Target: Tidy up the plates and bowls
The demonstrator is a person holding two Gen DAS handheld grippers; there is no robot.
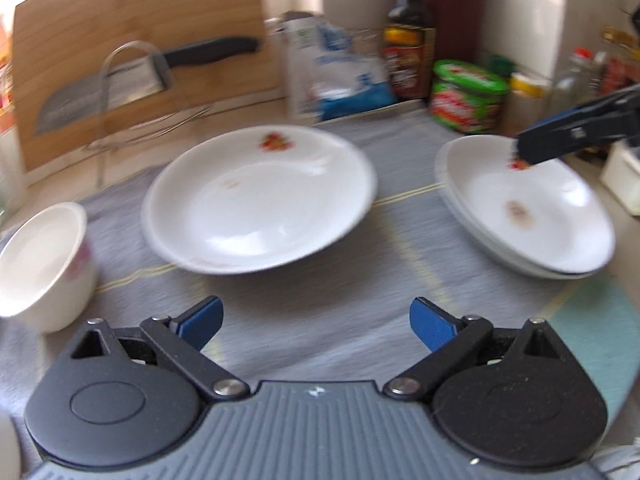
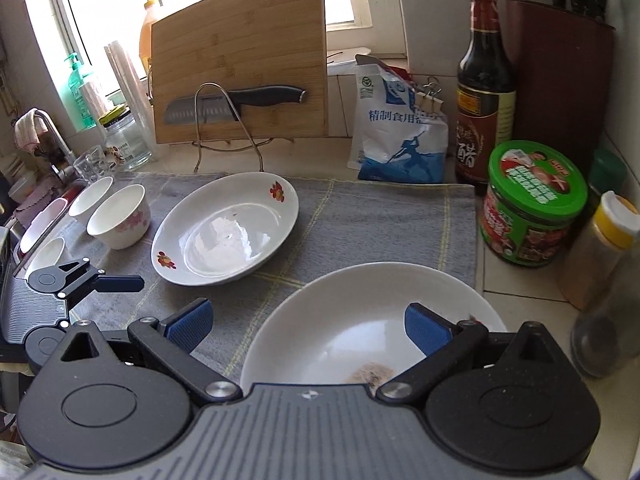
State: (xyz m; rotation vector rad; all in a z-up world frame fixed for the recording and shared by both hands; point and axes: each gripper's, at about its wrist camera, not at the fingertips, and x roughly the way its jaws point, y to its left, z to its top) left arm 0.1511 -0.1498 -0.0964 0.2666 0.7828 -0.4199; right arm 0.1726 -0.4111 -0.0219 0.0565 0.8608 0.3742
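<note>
a glossy white plate (image 2: 226, 230) with red flowers (shallow, round) lies on my grey woven cloth (image 2: 360, 216), left of the stacked plates (image 2: 360, 320). my left gripper (image 1: 316, 322) and right gripper (image 2: 308, 322) both gape wide, holding nothing.

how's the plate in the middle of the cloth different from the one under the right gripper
The middle plate lies alone on the grey cloth, while the right-hand plate tops a small stack. The middle plate looks clean; the right-hand plate has a brownish smear in its well. The right gripper hovers open over the right-hand plate; nothing is over the middle one. Both are white, shallow and carry red flower prints.
</note>
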